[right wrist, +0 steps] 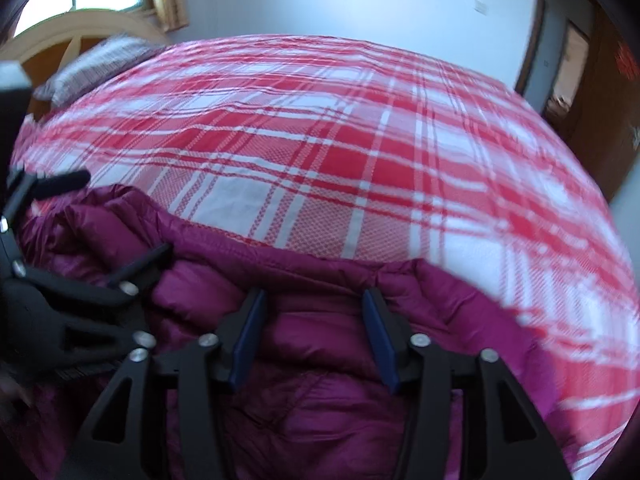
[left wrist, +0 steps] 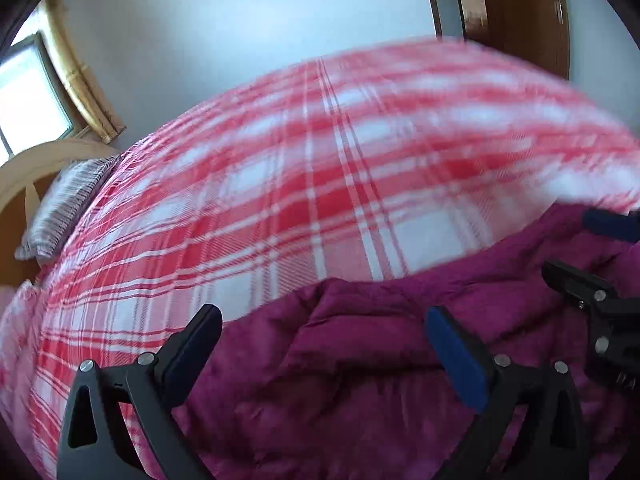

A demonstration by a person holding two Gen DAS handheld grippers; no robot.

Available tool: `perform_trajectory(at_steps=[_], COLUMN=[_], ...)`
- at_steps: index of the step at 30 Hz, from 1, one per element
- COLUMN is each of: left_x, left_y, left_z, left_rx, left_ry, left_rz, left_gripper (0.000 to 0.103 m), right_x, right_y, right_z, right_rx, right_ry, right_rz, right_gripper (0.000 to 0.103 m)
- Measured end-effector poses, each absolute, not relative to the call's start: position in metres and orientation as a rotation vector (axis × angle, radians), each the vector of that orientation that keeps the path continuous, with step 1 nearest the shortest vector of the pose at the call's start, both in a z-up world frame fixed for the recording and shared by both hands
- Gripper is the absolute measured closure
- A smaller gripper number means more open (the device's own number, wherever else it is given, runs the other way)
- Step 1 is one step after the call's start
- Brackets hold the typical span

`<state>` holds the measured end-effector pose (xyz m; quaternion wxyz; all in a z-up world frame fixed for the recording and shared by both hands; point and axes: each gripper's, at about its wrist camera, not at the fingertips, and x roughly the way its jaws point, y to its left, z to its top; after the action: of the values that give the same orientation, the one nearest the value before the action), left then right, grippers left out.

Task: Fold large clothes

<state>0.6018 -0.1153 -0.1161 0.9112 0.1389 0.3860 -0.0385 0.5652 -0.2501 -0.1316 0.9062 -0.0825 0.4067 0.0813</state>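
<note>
Left gripper: my jaws gape wide over the near part of the jacket, nothing pinched between the pads, tips just above the cloth.
Right gripper: my jaws stand partly apart, a puffed bulge of the jacket sits between the blue pads; I can't tell whether they press it.
Jacket: magenta, quilted, puffy, bunched in soft folds on the near edge of the bed, its far hem running left to right across the sheet.
Sheet: red and white plaid, spread flat over the bed, bare beyond the jacket.
Both grippers: close together over the jacket, my left one on the left, my right one on the right, each showing at the edge of the other's view.
Pillow: striped, far left by the wooden headboard.
Window: bright, far left, behind the headboard.
Door: brown, far right.
</note>
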Motion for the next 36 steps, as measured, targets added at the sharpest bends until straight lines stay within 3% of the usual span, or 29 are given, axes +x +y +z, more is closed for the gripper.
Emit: perform_trajectory(at_steps=[3, 8, 16, 23, 26, 27, 29, 30, 31, 32, 33, 36], left_x=[0.547, 0.399, 0.208, 0.154, 0.156, 0.154, 0.151, 0.148, 0.145, 0.142, 0.145, 0.133], left_y=[-0.082, -0.015, 0.051, 0.047, 0.04, 0.041, 0.042, 0.043, 0.042, 0.041, 0.044, 0.048], left_z=[-0.074, -0.074, -0.155, -0.177, -0.181, -0.182, -0.18, -0.178, -0.174, -0.169, -0.165, -0.144], left_rx=[0.198, 0.227, 0.145, 0.08, 0.086, 0.08, 0.073, 0.079, 0.086, 0.078, 0.053, 0.024], left_ry=[0.727, 0.69, 0.859, 0.859, 0.849, 0.845, 0.835, 0.829, 0.824, 0.836, 0.846, 0.813], left_rz=[-0.142, -0.194, -0.152, -0.177, -0.205, -0.208, -0.233, -0.247, -0.282, -0.337, -0.368, -0.398], left_gripper=[0.001, 0.001, 0.001, 0.001, 0.001, 0.002, 0.013, 0.038, 0.072, 0.084, 0.092, 0.095], right_x=[0.514, 0.393, 0.194, 0.101, 0.096, 0.098, 0.1, 0.101, 0.102, 0.101, 0.098, 0.087], right_y=[-0.286, -0.338, -0.38, -0.371, -0.356, -0.355, -0.362, -0.366, -0.368, -0.368, -0.367, -0.366], right_z=[-0.088, -0.074, -0.121, -0.161, -0.169, -0.169, -0.17, -0.172, -0.172, -0.172, -0.171, -0.162], right_rx=[-0.056, 0.029, 0.138, 0.211, 0.145, 0.168, 0.244, 0.275, 0.305, 0.322, 0.315, 0.339], right_ry=[0.72, 0.762, 0.87, 0.94, 0.926, 0.92, 0.91, 0.908, 0.907, 0.912, 0.911, 0.894], right_rz=[0.159, 0.205, 0.136, 0.122, 0.113, 0.138, 0.156, 0.168, 0.198, 0.215, 0.22, 0.267], right_gripper=[0.02, 0.016, 0.016, 0.017, 0.026, 0.033, 0.052, 0.075, 0.087, 0.088, 0.091, 0.095])
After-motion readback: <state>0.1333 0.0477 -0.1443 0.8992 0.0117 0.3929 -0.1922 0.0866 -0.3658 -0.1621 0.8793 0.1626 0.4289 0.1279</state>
